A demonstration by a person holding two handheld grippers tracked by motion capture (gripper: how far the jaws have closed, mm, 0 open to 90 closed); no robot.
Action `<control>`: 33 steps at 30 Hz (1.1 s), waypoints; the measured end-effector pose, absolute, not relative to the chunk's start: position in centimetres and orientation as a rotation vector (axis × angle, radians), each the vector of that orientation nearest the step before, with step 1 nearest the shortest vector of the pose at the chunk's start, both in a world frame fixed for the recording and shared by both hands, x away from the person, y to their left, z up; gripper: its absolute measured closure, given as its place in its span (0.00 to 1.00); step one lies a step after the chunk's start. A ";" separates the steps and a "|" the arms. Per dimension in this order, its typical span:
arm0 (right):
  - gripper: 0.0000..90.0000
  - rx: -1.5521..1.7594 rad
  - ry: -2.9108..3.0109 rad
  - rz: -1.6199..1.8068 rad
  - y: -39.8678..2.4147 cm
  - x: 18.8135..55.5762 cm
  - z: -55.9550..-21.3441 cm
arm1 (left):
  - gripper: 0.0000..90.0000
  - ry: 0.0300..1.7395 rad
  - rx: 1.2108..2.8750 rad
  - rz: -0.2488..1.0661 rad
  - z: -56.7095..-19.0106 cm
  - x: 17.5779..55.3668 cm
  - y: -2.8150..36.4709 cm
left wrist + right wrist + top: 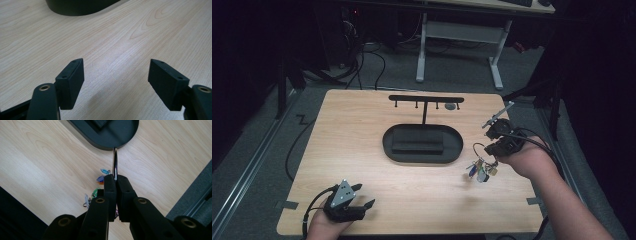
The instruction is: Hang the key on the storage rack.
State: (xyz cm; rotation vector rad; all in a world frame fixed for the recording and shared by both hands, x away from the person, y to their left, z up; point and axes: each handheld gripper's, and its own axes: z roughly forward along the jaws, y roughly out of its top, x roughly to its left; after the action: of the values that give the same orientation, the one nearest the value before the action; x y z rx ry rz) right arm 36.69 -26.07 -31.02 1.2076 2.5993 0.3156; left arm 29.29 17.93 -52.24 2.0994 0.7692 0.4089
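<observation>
**Key bunch held up at the right, hook rack behind and to the left**

A pale wooden table point(362, 150) seen from above. At its right side, a person's right hand holds the right gripper point(493, 150), whose jaws are pressed together on a metal key ring point(115, 162). A bunch of keys point(482, 170) with coloured tags hangs below the ring, clear of the table top, dangling toward the person's side of the gripper.

Near the middle of the table lies a dark oval tray point(452, 150). From behind it rises a thin post carrying a black crossbar point(426, 98) with small hooks hanging under it. The bar runs left to right across the table. From the held keys, the bar lies farther back and to the left, with the tray's right end between them. In the right gripper view the ring's loop stands edge-on, pointing ahead toward the tray's rounded end.

The left gripper point(362, 196) rests at the near left corner, well apart from the keys and the rack, its jaws spread wide over bare wood with nothing between them. The right hand is far nearer the hooks, so a hanging move would likely fall to it
</observation>
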 end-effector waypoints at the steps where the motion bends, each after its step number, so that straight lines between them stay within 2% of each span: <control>1: 0.97 1.205 2.603 0.314 -26.0 36.8 -31.0 | 0.33 0.770 2.100 0.408 -52.3 29.3 17.9; 13: 0.97 1.182 2.583 0.345 -24.5 39.1 -29.4 | 0.33 0.769 2.098 0.403 -52.3 29.3 18.0; 33: 0.97 1.203 2.562 0.382 -23.0 43.8 -29.1 | 0.33 0.771 2.105 0.403 -52.4 29.3 18.1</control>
State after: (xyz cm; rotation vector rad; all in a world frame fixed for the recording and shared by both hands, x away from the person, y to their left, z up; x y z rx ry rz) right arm 43.85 -22.99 -29.13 1.2035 2.5618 0.3818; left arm 29.30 18.09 -52.44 2.1047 0.7714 0.4030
